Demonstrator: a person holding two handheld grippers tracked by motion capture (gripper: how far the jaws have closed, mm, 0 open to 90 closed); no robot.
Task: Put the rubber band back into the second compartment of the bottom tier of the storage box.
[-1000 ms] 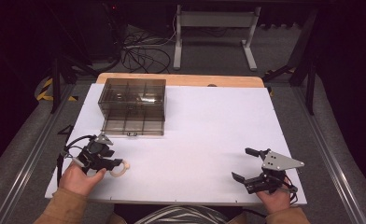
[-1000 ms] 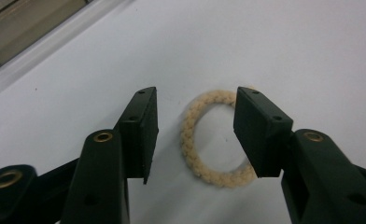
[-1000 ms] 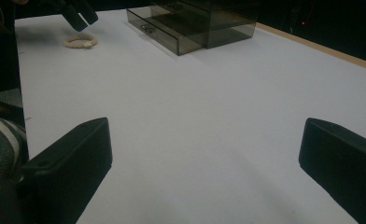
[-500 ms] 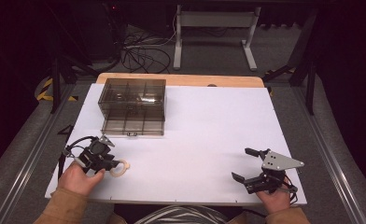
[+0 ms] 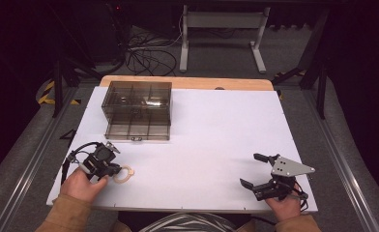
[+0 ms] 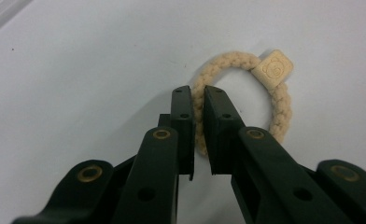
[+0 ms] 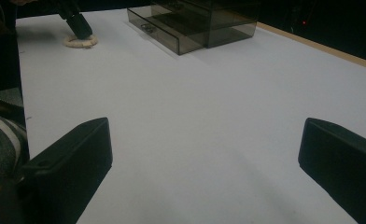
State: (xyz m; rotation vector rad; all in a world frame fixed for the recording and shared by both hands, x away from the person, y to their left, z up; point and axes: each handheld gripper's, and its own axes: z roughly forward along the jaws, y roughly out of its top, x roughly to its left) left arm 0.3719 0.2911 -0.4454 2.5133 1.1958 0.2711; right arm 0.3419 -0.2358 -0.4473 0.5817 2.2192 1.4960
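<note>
A: Starting at the left, what is the left gripper doing?

B: Its jaws have just been closing, and they now pinch the near side of the braided ring, which lies flat on the white table. One jaw sits inside the loop, the other outside, with the cord squeezed between them.

A: Anything on the ring?

B: A small square bead with a stamped bear face, on the far side from the jaws.

A: And further along?

B: Behind the ring, toward the back left of the table, stands a smoky clear drawer box, well apart from it.

A: The right side?

B: The right gripper rests near the table's front right corner, jaws spread wide with nothing between them.
</note>
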